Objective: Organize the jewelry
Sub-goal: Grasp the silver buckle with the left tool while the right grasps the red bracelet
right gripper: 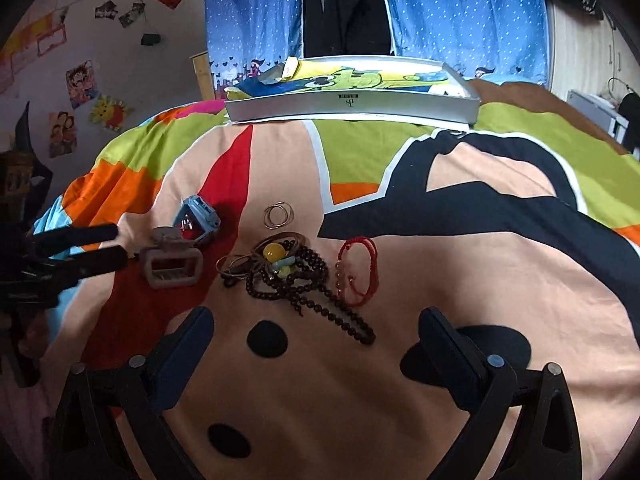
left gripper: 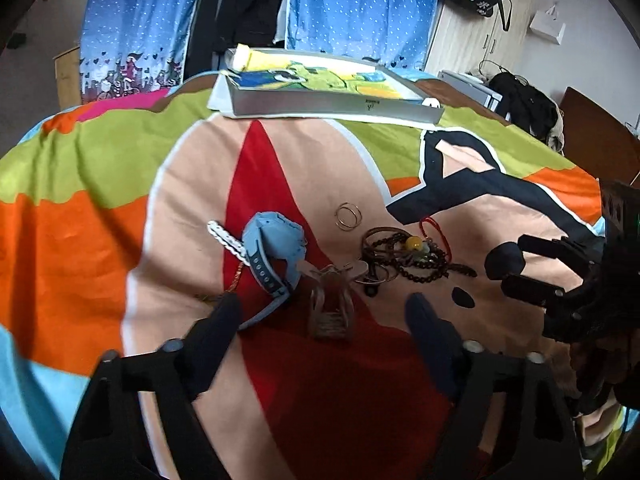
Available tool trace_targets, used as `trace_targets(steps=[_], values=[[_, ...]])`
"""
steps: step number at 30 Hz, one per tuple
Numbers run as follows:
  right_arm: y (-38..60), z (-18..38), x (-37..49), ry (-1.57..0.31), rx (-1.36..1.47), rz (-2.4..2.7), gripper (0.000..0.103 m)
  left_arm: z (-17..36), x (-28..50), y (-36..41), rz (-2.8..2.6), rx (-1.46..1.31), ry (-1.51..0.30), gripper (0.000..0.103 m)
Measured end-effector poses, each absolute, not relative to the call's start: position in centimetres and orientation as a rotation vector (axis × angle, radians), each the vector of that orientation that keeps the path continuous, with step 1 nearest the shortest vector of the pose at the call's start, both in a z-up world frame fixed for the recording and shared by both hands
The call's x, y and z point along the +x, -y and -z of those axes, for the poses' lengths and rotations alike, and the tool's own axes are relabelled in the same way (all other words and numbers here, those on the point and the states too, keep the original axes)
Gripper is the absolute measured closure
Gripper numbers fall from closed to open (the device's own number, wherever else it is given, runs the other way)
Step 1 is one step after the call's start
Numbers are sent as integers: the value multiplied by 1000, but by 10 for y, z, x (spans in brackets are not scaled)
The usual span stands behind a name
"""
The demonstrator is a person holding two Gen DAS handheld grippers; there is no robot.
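Jewelry lies in a loose pile on a colourful cartoon bedspread (right gripper: 460, 240). In the right wrist view, dark bead strands (right gripper: 304, 280) tangle with a yellow bead (right gripper: 274, 252), beside a red cord bracelet (right gripper: 358, 272) and thin gold hoops (right gripper: 279, 215). My right gripper (right gripper: 316, 320) stands open just short of the beads. In the left wrist view, my left gripper (left gripper: 320, 308) is open around a translucent hair claw (left gripper: 330, 312), touching nothing. A blue watch (left gripper: 276, 248) and a white scalloped strap (left gripper: 226, 238) lie just beyond. The dark bead strands (left gripper: 420, 260) sit to the right.
A shallow silver box (right gripper: 352, 104) lined with a cartoon cloth rests at the far side of the bed. Blue dotted curtains (right gripper: 256, 20) hang behind it. A wall with posters (right gripper: 80, 84) is on the left and a pale wardrobe (left gripper: 472, 28) on the right.
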State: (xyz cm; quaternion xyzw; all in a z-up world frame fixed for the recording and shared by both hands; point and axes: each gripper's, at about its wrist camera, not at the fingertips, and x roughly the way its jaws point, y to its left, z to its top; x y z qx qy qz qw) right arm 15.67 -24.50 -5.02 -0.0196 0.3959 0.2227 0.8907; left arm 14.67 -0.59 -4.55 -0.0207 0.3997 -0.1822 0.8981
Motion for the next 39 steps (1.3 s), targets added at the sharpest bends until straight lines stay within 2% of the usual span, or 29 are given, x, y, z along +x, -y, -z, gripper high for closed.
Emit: trace_targets(steps=[1,7,10,13,18,19,20,21,23,26,39], values=[[245,51,161,-826,-34,-469,9,49,151,7,380,-41,-838,42],[249,60,192,-866,6,-435,37,68,168,11,395,-60,-887,68],[252,68,209,-900,10,-378,47,72,172,12,416,-66,-897,77],[252,81,224,-954,8,-339,59,73,170,15,431,-50,-894,80],[248,102,237,-1030,20,-322,70,77,174,16,444,-70,-909,80],[248,103,238,-1031,17,-318,76,77,174,15,445,-72,-909,80],[247,105,240,-1038,7,-310,88,76,173,16,445,-69,-906,80],[245,107,241,-1048,0,-306,93,76,172,17,444,-64,-902,80],[245,109,240,-1052,-1,-307,98,74,170,19,445,-52,-891,80],[246,107,236,-1037,7,-316,99,71,165,24,451,-25,-869,81],[252,43,196,-848,22,-342,99,45,145,35,439,-12,-763,81]])
